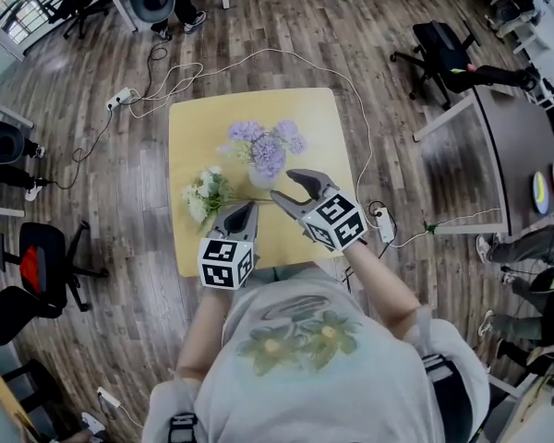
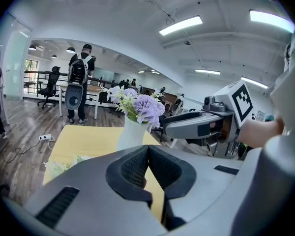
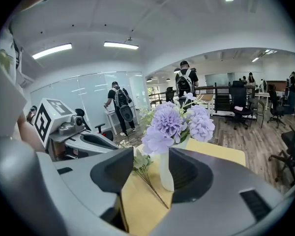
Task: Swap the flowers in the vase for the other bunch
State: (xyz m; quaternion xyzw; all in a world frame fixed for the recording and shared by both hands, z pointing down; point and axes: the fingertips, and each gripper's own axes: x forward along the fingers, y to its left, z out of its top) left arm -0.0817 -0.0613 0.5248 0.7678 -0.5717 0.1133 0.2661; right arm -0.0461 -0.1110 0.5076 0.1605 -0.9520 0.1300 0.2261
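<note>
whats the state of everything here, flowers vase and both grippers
purple flowers: standing in the vase
white vase: upright on the yellow table
white bunch: lying flat on the table beside the vase, not in it
left gripper: jaws together, nothing between them
right gripper: jaws apart, near the vase, gripping nothing

Table (image 1: 189, 127): smooth matt top; vase (image 3: 165, 175): glossy, smooth; floor (image 1: 120, 275): wood-grain planks; left gripper (image 2: 148, 149), right gripper (image 3: 151, 156): matt grey plastic, ribbed pads (image 2: 133, 168)
</note>
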